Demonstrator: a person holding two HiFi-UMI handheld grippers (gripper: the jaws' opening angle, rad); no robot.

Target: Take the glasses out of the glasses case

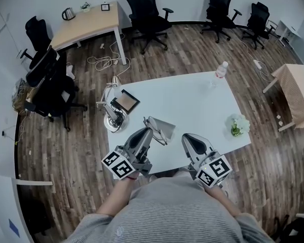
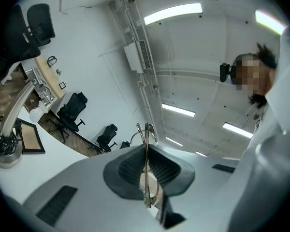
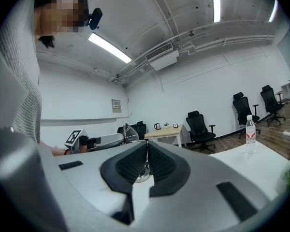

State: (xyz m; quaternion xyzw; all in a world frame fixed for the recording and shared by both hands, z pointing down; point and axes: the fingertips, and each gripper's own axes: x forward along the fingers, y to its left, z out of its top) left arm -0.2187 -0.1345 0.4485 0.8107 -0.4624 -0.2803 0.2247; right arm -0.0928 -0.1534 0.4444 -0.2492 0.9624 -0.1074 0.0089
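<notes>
My left gripper (image 1: 148, 130) is shut on a pair of thin metal-framed glasses (image 2: 146, 139), seen edge-on between its pads and sticking out past the tips. In the head view the glasses (image 1: 153, 131) hang over the near part of the white table (image 1: 192, 105), next to a grey shape (image 1: 164, 125) that may be the glasses case. My right gripper (image 1: 185, 136) is held level a little to the right, apart from them. Its jaws (image 3: 146, 161) are shut, and nothing shows between them. The right gripper view shows the left gripper (image 3: 94, 140) holding up the glasses (image 3: 129, 132).
A desk lamp with coiled cables (image 1: 111, 116) and a framed tablet (image 1: 126, 103) stand at the table's left end. A water bottle (image 1: 221, 70) is at the far edge, and a flower pot (image 1: 238, 124) at the right. Office chairs (image 1: 144, 9) and a wooden desk (image 1: 88, 24) stand behind.
</notes>
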